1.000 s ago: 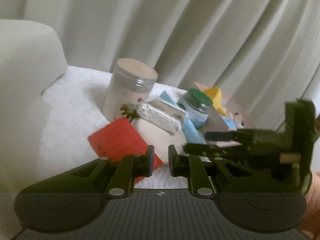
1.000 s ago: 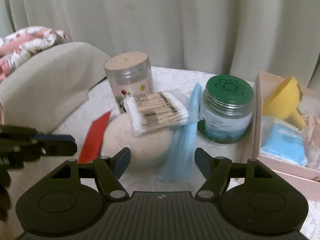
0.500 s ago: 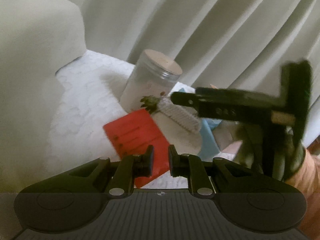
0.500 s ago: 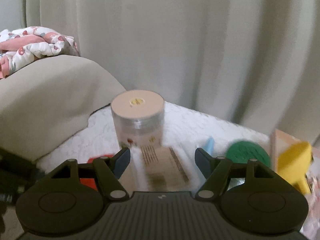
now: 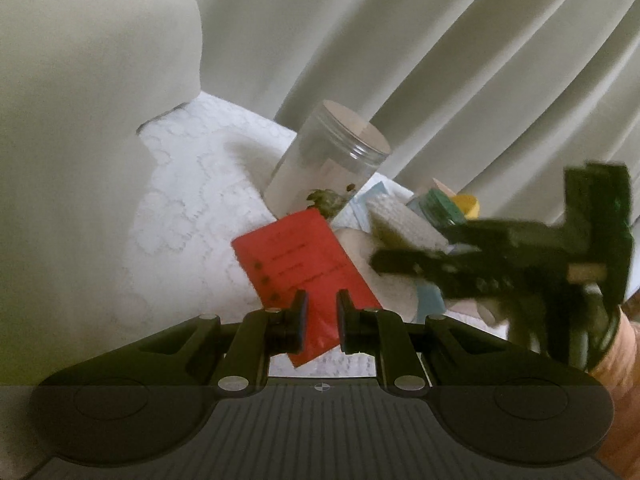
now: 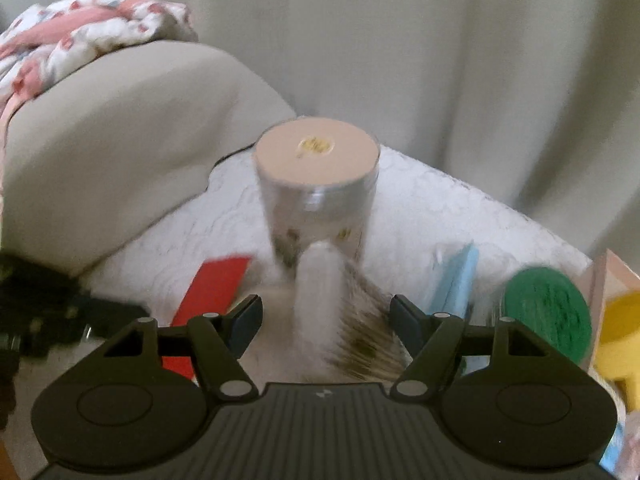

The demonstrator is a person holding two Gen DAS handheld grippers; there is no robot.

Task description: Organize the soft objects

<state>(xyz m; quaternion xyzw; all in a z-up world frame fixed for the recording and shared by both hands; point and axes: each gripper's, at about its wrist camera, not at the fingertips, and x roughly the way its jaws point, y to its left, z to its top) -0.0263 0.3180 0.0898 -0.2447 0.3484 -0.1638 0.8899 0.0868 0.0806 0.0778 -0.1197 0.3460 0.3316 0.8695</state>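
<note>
A clear pack of cotton swabs (image 6: pixel 340 320) lies on a beige round pad (image 5: pixel 360 248), blurred in the right wrist view. My right gripper (image 6: pixel 326 320) is open, one finger on each side of the pack; the pads do not press it. A red flat packet (image 5: pixel 296 256) lies on the white lace cloth (image 5: pixel 192 200) next to the pad. My left gripper (image 5: pixel 322 308) hovers just above the packet's near end, shut with nothing held. Behind stand a tall clear jar with a beige lid (image 6: pixel 316 196) and a green-lidded jar (image 6: pixel 546 316). A light blue packet (image 6: pixel 456 280) leans between them.
A beige sofa arm (image 5: pixel 80 120) rises at the left, with a patterned blanket (image 6: pixel 80 40) on top. A pink box (image 6: pixel 600 276) at the right edge holds a yellow sponge (image 6: pixel 620 328). Pale curtains hang close behind the table.
My right gripper has risen and come in over the swab pack, which now sits between its fingers. My left gripper rolled and sank toward the red packet. Neither gripper's opening changed.
</note>
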